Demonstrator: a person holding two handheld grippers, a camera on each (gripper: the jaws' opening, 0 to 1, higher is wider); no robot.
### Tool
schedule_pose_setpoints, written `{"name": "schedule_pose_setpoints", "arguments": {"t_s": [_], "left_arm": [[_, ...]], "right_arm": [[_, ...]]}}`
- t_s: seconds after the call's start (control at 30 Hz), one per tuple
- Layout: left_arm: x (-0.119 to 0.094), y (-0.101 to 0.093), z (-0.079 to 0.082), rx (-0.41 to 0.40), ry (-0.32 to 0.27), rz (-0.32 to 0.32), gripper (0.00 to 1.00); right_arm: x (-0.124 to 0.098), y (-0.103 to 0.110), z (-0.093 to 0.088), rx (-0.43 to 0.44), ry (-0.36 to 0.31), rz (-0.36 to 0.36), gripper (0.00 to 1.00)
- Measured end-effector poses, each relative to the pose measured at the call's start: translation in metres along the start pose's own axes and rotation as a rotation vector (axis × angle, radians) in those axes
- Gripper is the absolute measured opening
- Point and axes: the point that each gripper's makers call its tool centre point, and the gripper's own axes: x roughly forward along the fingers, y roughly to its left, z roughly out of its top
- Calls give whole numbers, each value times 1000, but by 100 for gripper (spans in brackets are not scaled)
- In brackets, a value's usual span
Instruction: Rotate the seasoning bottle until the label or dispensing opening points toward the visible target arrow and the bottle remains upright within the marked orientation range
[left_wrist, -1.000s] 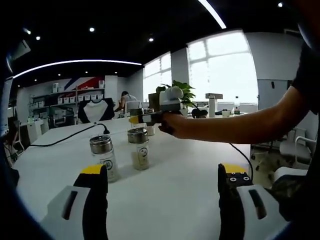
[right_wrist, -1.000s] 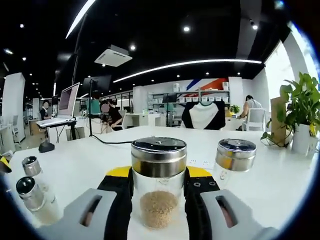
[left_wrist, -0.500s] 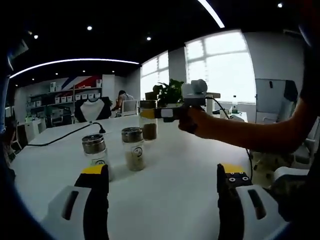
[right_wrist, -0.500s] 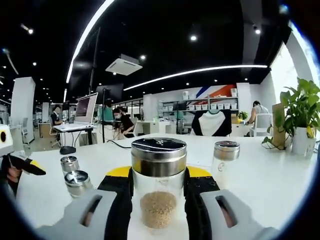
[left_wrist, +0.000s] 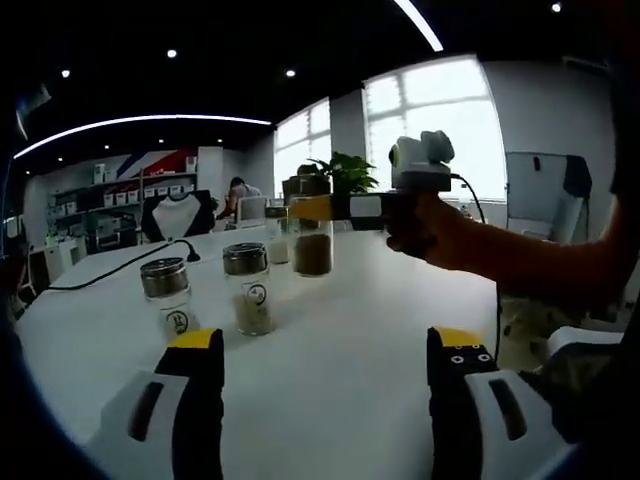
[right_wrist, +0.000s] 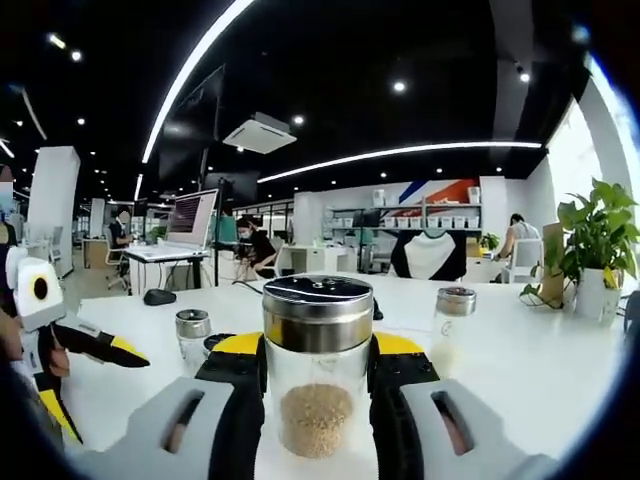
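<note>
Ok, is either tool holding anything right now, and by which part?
The right tool clamps a seasoning bottle by its glass body, under the metal cap. The left tool is open, holding nothing.

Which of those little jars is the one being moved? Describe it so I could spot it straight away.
Start at the long white table. Two glass jars with metal lids stand on it near the front, and above and behind them the right gripper holds a third jar. That jar is off the table, gripped between yellow-tipped fingers, with brown seasoning at its bottom.

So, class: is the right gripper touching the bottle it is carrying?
Touching. In the right gripper view, the gripper presses both sides of the bottle, with no gap either side. The left gripper view shows the bottle held off the table.
</note>
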Motion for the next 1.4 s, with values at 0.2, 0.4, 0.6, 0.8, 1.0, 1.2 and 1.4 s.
{"name": "schedule_pose_setpoints", "arguments": {"t_s": [0.2,0.4,0.6,0.8,1.0,1.2,1.4], "left_arm": [[-2,2,3,-6,-28,6,80],[0,-3,7,-7,-52,-16,72],[4,-2,12,-4,-78,-13,72],[10,-13,20,33,-113,-79,66],[10,-20,23,-32,-161,-143,57],[10,-26,22,1,-154,-197,46],[11,-22,21,65,-94,-129,42]], "right_arm": [[-20,25,3,26,-11,24,37],[-30,58,-3,55,-19,145,37],[-40,96,-1,50,-46,292,37],[-50,125,3,54,-60,422,37],[-56,145,1,43,-40,503,38],[-61,159,5,59,-54,588,38],[-55,160,2,0,-48,546,38]]}}
